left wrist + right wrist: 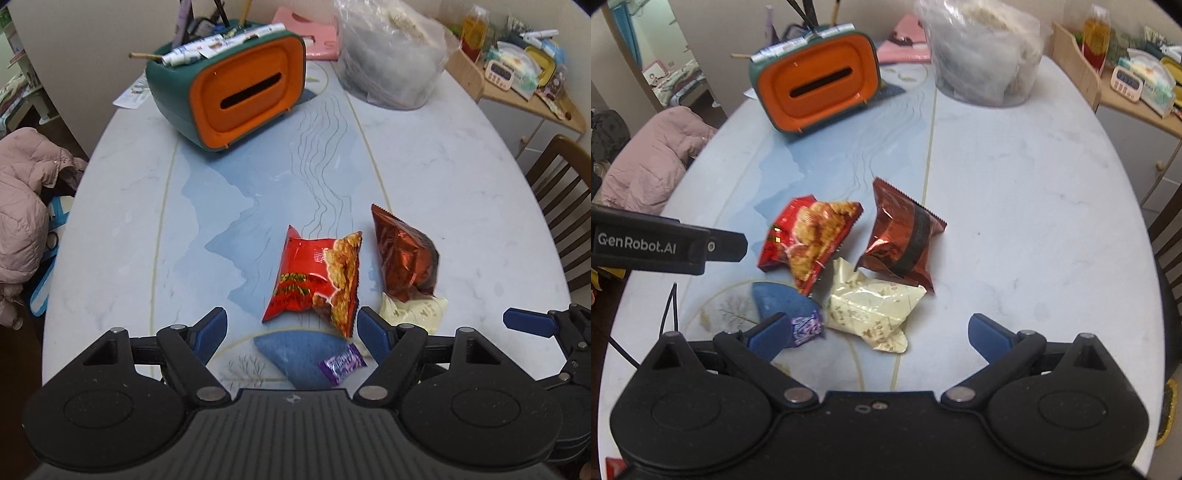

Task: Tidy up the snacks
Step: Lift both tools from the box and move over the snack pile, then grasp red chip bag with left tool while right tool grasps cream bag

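Observation:
Several snack packets lie together near the front of the table. A bright red packet (314, 280) (809, 240) sits left of a dark red foil packet (404, 254) (905, 236). A cream packet (413, 312) (871, 310) lies in front of them, and a small purple candy (341, 363) (807, 326) is nearest. My left gripper (291, 334) hovers open over the bright red packet's near end, holding nothing. My right gripper (879, 338) stands open above the cream packet, its left fingertip (768, 334) beside the candy.
A green and orange tissue box (236, 92) (816, 81) with pens and tubes on top stands at the back. A large clear plastic bag (388, 55) (982, 51) sits back right. A pink jacket (26, 210) lies left, a wooden chair (561, 206) right, a cluttered shelf (524, 77) behind.

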